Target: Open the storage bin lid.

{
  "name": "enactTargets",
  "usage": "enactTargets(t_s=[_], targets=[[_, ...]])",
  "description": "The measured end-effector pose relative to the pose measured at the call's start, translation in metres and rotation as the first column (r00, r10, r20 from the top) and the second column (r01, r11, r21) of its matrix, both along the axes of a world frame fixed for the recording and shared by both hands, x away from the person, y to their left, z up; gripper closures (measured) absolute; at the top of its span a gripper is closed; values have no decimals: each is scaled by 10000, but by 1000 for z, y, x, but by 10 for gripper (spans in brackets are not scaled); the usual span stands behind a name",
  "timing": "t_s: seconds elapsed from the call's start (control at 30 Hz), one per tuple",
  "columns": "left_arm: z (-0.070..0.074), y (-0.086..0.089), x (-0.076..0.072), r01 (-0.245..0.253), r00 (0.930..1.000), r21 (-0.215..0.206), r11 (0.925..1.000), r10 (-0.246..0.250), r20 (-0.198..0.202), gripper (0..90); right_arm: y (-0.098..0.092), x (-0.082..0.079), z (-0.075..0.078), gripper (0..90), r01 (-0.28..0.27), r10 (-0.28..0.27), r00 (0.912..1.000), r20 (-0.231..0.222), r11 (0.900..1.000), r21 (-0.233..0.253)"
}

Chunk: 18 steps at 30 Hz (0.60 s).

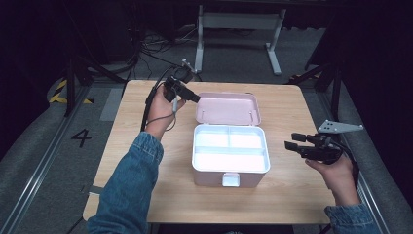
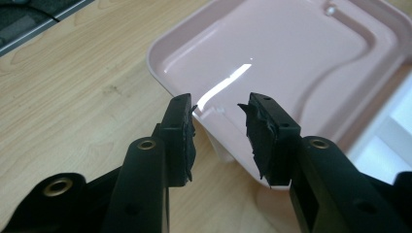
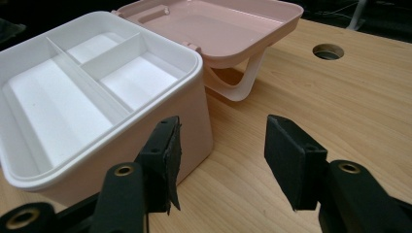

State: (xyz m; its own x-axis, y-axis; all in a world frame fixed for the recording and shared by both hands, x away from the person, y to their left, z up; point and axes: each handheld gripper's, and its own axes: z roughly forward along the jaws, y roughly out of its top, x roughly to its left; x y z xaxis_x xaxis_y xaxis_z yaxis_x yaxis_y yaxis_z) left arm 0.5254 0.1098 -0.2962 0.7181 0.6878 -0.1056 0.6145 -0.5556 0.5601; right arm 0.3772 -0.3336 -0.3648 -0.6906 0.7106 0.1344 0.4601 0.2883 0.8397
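Pink plastic storage box with white divided tray point(image 1: 230, 155) sat centre frame on the light wooden counter point(image 1: 136, 161), long axis left-right, latch facing the bottom edge. Its pink hinged lid point(image 1: 228, 108) lay open flat behind it. Left gripper point(image 1: 191, 97) hovered at the lid's upper-left corner, jaws part open, empty. Right gripper point(image 1: 291, 141) was right of the box, jaws wide, empty. Counter bare around both.

Light wooden table point(image 1: 292, 190), open pink box point(image 1: 230, 155) standing at its middle
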Motion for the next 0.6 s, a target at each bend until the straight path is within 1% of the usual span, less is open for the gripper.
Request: enactTargets(t_s=[0.03, 0.07, 0.2, 0.3, 0.4, 0.5, 0.53, 0.6], targets=[[2, 1, -5, 47, 10000, -5, 10000, -47, 86, 621, 0, 2, 1, 479, -5, 5, 10000, 13, 10000, -23], [6, 4, -13, 157, 9997, 21, 9999, -157, 163, 618, 0, 3, 1, 479, -22, 22, 10000, 17, 10000, -37], [17, 13, -39, 402, 9984, 64, 9992, -404, 388, 601, 2, 12, 5, 478, -17, 18, 10000, 32, 9999, -162], [24, 20, -57, 535, 9974, 201, 9984, -544, 464, 598, 4, 18, 7, 478, -52, 52, 10000, 8, 9998, -203], [28, 28, -74, 565, 9971, 162, 9983, -572, 494, 591, 5, 23, 10, 478, -73, 72, 10000, -29, 9997, -219], [29, 37, -87, 550, 9975, 310, 9980, -563, 421, 586, 6, 28, 13, 480, -7, 3, 9999, -149, 9996, -285], [28, 41, -94, 461, 9979, 481, 9978, -482, 437, 587, 6, 29, 14, 486, -16, 11, 9999, -162, 9996, -288], [27, 48, -102, 272, 9987, 774, 9966, -304, 399, 590, 6, 31, 16, 496, 77, -88, 9995, -305, 9994, -346]])
